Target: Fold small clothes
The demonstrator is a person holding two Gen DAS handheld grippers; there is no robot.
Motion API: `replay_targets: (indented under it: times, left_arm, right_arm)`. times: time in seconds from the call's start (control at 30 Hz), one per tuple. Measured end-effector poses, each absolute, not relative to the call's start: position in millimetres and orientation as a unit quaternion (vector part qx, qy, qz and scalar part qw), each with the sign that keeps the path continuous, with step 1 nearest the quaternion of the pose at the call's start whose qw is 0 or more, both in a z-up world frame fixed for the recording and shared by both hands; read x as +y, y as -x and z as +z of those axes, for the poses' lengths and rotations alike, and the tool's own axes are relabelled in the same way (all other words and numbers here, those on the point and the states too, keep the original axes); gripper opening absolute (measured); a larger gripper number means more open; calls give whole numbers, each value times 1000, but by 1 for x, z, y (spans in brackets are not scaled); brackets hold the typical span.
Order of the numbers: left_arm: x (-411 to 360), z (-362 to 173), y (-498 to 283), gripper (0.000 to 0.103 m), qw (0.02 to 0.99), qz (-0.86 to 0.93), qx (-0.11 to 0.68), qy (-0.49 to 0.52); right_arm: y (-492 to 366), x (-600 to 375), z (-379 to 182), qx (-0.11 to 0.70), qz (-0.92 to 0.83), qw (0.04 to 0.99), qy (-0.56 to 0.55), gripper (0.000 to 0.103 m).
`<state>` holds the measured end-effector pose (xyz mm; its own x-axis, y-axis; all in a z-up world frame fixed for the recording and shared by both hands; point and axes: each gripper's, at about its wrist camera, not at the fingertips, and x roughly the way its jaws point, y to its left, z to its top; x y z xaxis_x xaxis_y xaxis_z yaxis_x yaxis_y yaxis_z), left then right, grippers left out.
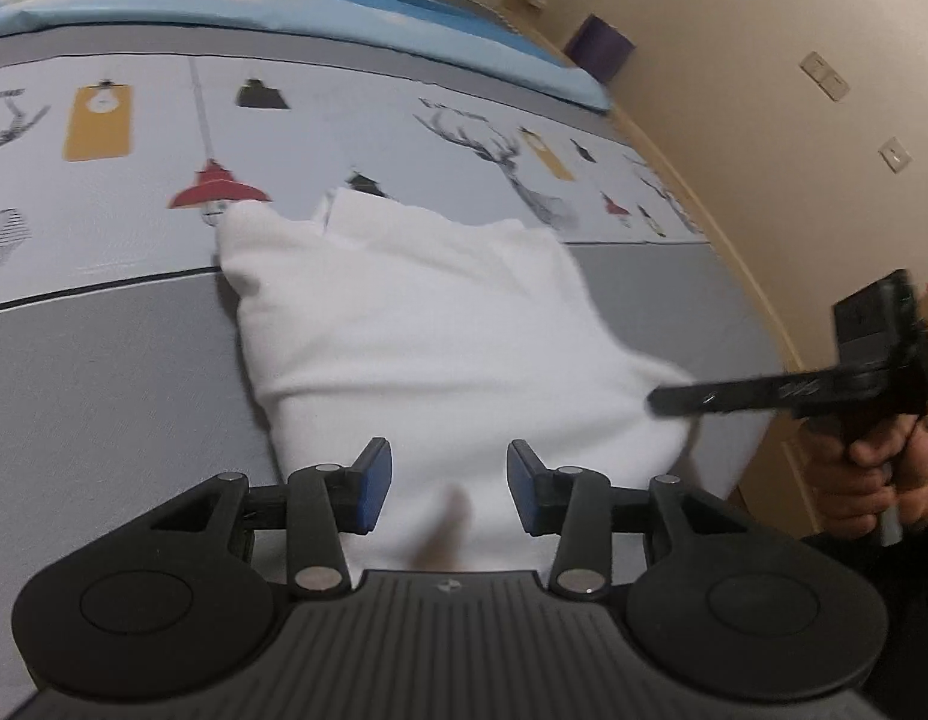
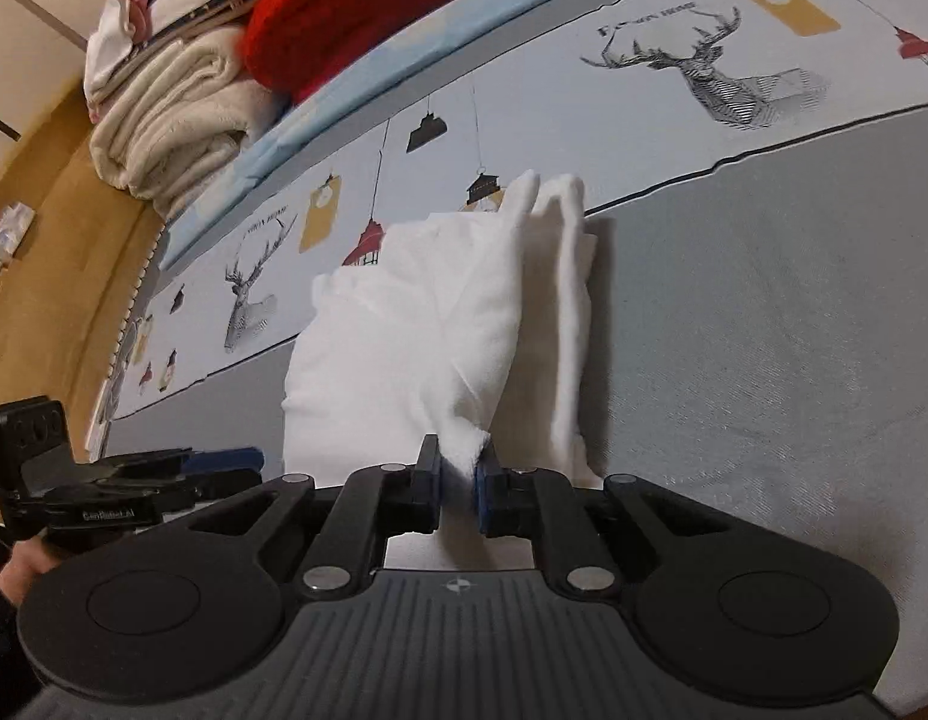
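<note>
A small white garment (image 1: 428,336) lies partly folded on a grey bed cover (image 1: 116,396). My left gripper (image 1: 449,495) is open and empty, its blue pads hovering over the garment's near edge. My right gripper (image 2: 459,477) is shut on a pinched bit of the white garment (image 2: 416,330) at its near edge and pulls a fold of it up. In the left wrist view the right gripper (image 1: 662,402) reaches in from the right onto the garment's right corner. In the right wrist view the left gripper (image 2: 236,459) shows at the lower left.
The bed cover has a printed band with deer and lamps (image 2: 716,78). A stack of folded cream towels (image 2: 176,120) and a red knit piece (image 2: 368,6) sit at the bed's far side. A beige wall (image 1: 764,90) stands to the right of the bed.
</note>
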<state>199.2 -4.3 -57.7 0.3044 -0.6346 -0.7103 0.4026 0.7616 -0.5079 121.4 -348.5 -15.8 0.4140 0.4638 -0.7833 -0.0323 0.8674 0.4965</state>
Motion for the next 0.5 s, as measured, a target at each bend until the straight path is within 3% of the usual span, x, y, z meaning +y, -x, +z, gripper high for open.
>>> replay_targets:
  times: [0.3, 0.5]
  left_arm:
    - [-30, -104, -198, 44, 738, -316, 596, 8]
    - [2, -75, -219, 45, 772, -308, 550, 85]
  right_arm:
    - [-127, -324, -61, 598, 116, 791, -60, 10]
    - [-129, -310, -53, 601, 116, 790, -16, 13]
